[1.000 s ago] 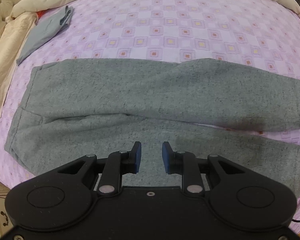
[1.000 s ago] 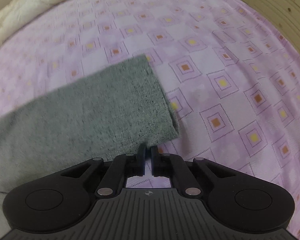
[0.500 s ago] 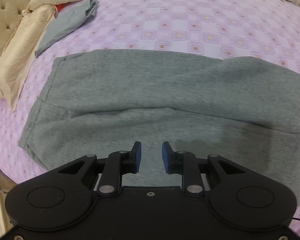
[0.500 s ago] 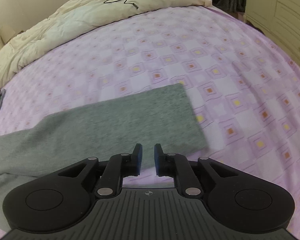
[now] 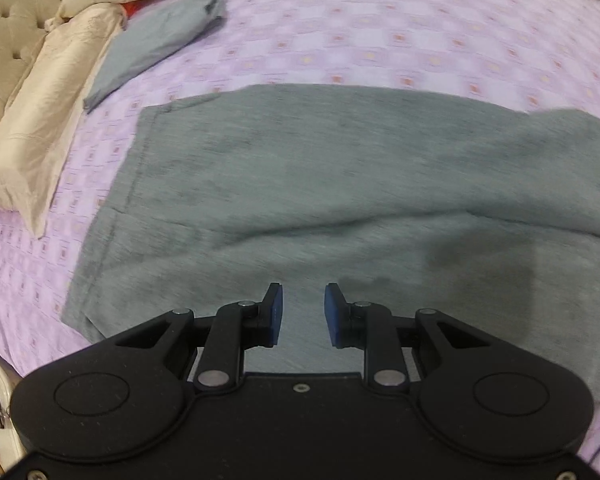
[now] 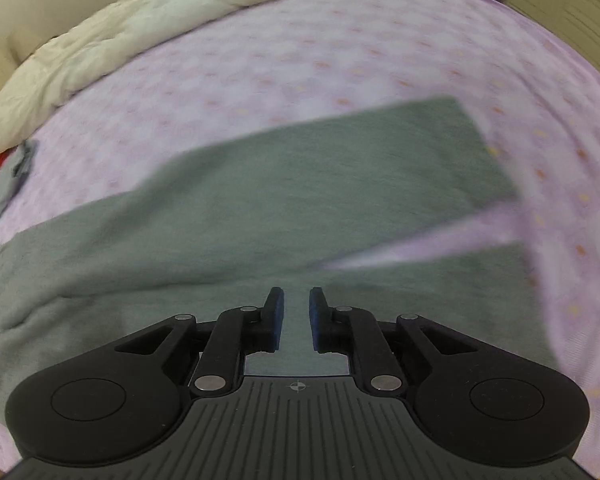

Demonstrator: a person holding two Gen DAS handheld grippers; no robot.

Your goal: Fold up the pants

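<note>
Grey pants (image 5: 340, 184) lie spread flat across the purple checked bed, waistband at the left, legs running right. My left gripper (image 5: 302, 312) is open and empty, hovering over the near leg close to the waist. In the right wrist view the two legs (image 6: 300, 184) lie side by side with a wedge of sheet between their cuffs at the right. My right gripper (image 6: 297, 316) is open and empty above the near leg.
A folded grey-blue garment (image 5: 160, 40) lies at the far left beside a beige pillow (image 5: 40, 120) and tufted headboard (image 5: 8, 20). A cream duvet (image 6: 120, 28) is bunched along the far edge. The near bed edge shows at the lower left (image 5: 4, 344).
The right gripper opened, letting go of the leg cuff, and drew back left over the pants. The left gripper moved left towards the waistband. Both views are motion-blurred now.
</note>
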